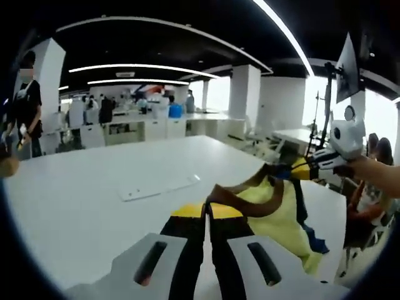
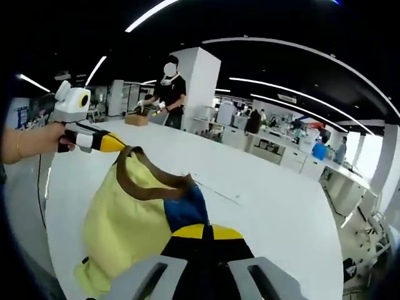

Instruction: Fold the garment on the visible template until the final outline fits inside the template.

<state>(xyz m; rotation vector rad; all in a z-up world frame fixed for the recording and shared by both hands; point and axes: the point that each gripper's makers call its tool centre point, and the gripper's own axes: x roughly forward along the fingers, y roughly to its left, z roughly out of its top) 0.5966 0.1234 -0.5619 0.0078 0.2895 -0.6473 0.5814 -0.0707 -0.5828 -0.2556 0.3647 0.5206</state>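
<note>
A yellow garment [image 1: 281,212] with a brown trim and a blue part hangs in the air above the white table [image 1: 94,200], stretched between both grippers. My left gripper [image 1: 206,211] is shut on the brown trim at one end. My right gripper [image 1: 294,170], held by a hand, is shut on the other end. In the right gripper view the garment [image 2: 125,219] sags below my right gripper [image 2: 206,232], while the left gripper [image 2: 119,145] pinches its brown edge at the upper left. A flat pale template sheet [image 1: 159,186] lies on the table beyond the garment.
A person in black [image 2: 170,94] stands at the table's far end. People sit past the table's right edge [image 1: 375,156]. A monitor on a stand [image 1: 347,59] rises there. Desks and people fill the back of the room [image 1: 144,119].
</note>
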